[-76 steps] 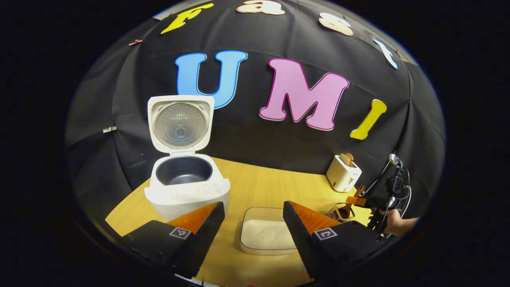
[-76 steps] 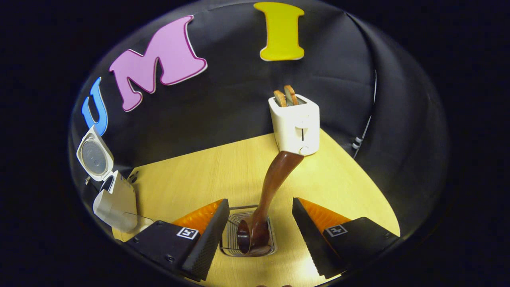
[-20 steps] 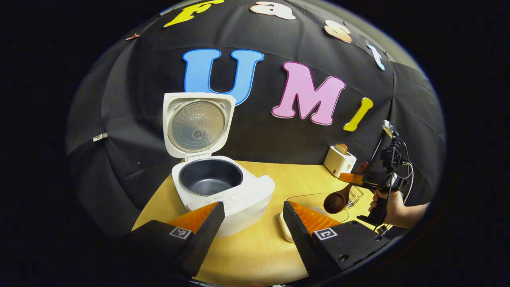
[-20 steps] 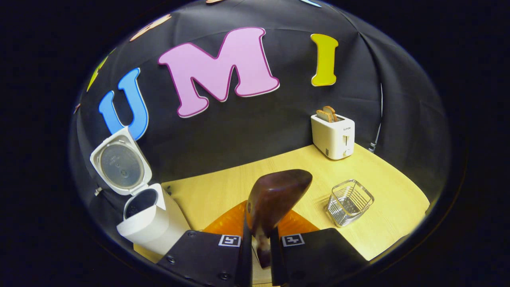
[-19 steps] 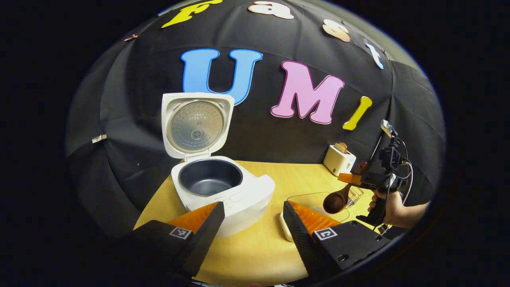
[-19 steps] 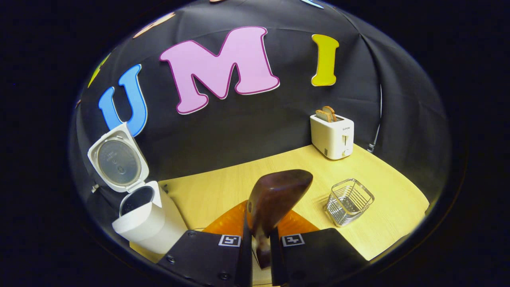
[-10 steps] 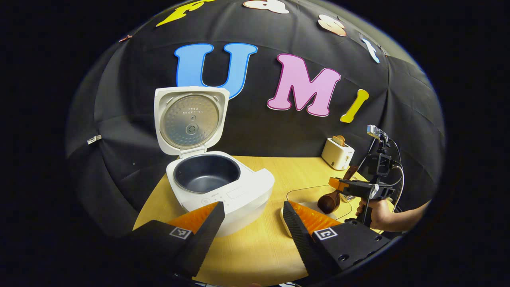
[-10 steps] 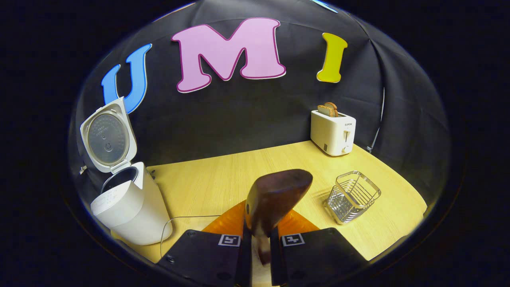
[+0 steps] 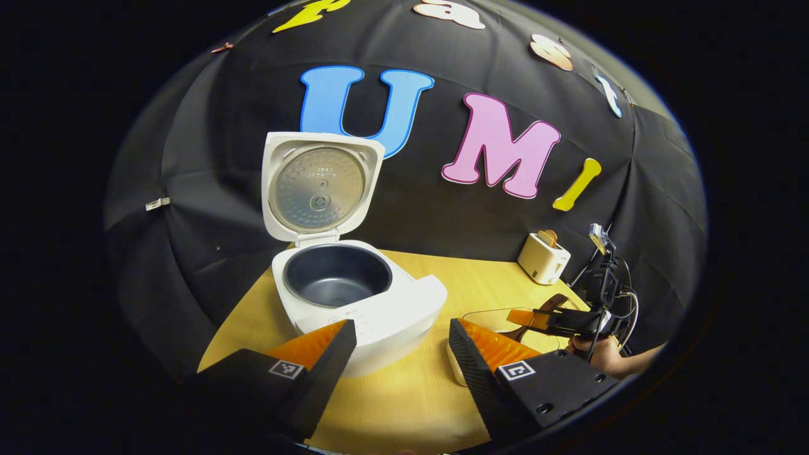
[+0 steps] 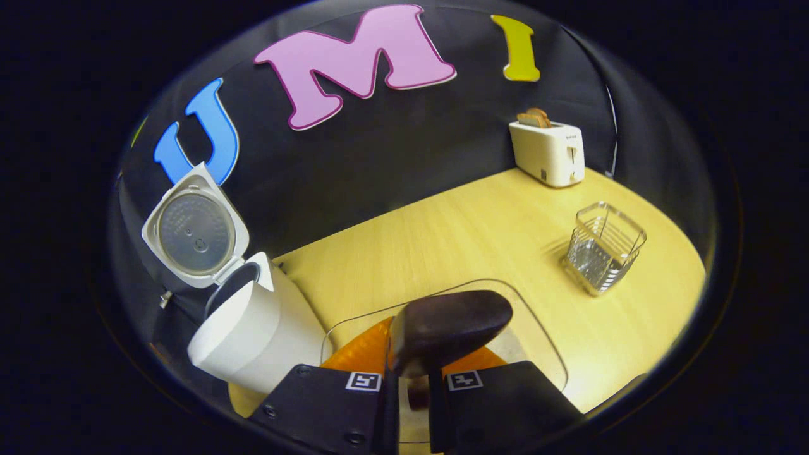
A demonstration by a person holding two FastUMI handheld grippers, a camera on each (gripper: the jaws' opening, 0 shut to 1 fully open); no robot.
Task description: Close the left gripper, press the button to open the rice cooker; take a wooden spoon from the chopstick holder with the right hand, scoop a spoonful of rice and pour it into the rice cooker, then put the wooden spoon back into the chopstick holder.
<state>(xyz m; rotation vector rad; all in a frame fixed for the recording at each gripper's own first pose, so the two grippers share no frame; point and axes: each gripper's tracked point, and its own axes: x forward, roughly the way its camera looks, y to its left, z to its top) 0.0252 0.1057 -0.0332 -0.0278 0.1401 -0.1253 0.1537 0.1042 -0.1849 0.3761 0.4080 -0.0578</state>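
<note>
Since half a second ago, the wooden spoon (image 10: 449,332), pinched in the right gripper (image 10: 407,404), has been lowered over the rice container (image 10: 537,344); scooping is judged imminent. The left gripper (image 9: 401,354) is held spread beside the open rice cooker (image 9: 354,297).

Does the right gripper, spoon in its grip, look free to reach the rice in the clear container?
Probably yes. The right gripper holds the wooden spoon directly over the open clear container, with nothing between them. The rice cooker stands off to the side.
</note>
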